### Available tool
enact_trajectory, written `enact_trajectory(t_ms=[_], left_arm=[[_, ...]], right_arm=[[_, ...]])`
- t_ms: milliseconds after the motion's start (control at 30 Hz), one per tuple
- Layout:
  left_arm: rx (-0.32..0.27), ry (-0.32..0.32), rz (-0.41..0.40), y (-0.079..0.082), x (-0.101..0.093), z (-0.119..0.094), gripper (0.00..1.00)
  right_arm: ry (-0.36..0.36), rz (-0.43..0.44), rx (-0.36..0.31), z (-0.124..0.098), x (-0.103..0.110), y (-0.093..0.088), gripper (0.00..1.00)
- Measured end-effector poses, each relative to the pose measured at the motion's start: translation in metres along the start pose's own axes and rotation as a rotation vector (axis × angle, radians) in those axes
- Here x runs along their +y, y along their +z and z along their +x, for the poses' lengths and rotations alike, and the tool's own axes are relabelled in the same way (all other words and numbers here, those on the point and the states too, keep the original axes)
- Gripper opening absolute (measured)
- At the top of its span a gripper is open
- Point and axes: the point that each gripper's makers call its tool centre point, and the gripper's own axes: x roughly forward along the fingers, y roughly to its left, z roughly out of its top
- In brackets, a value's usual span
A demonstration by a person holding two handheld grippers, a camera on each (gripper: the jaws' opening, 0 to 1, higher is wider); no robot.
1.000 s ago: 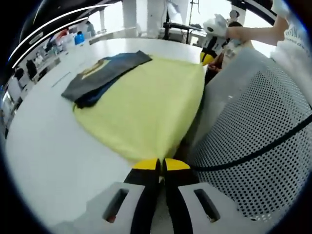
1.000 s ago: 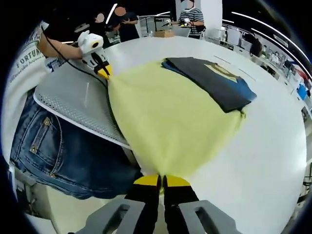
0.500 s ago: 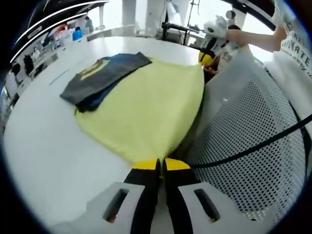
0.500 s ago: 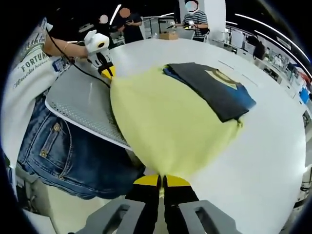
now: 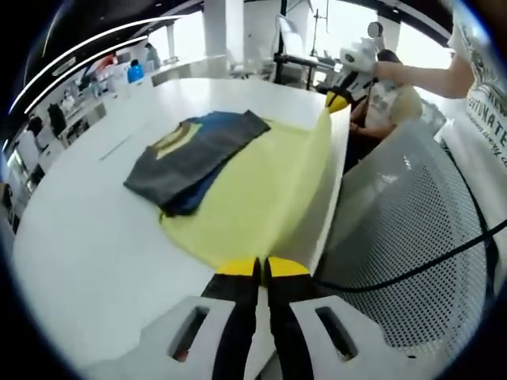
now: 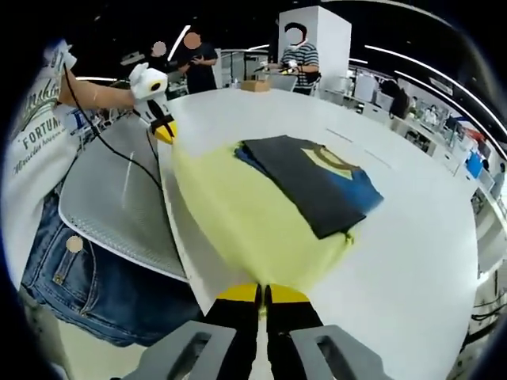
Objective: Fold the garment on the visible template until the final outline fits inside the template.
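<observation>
Two corners of the yellow cloth (image 5: pixel 253 210) are pinched, one in each of my claws: the left gripper (image 5: pixel 262 267) has its jaws closed on the near edge, and the right gripper (image 6: pixel 264 294) is clamped the same way. I see the cloth spread over the white table (image 5: pixel 87 237), its edge lifted. A folded dark garment (image 6: pixel 313 180) lies on its far part. I cannot make out any template outline. A perforated grey panel (image 5: pixel 412 237) hides the table's side; a black cable (image 5: pixel 412 269) crosses it.
</observation>
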Motion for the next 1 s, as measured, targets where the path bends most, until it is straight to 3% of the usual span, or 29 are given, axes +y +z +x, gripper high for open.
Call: enact_trajectory(t_ms=[633,1000], left_arm=[[-0.032,0.082,-0.056,0.031,0.048,0.001,0.01],[-0.093,0.132,-0.057,0.064,0.087,0.002,0.01]], right_arm=[[-0.128,-0.009,-0.099,0.004,-0.05,0.042,0.0],[-0.206,-0.016,-0.133,0.012,-0.088,0.067,0.0]])
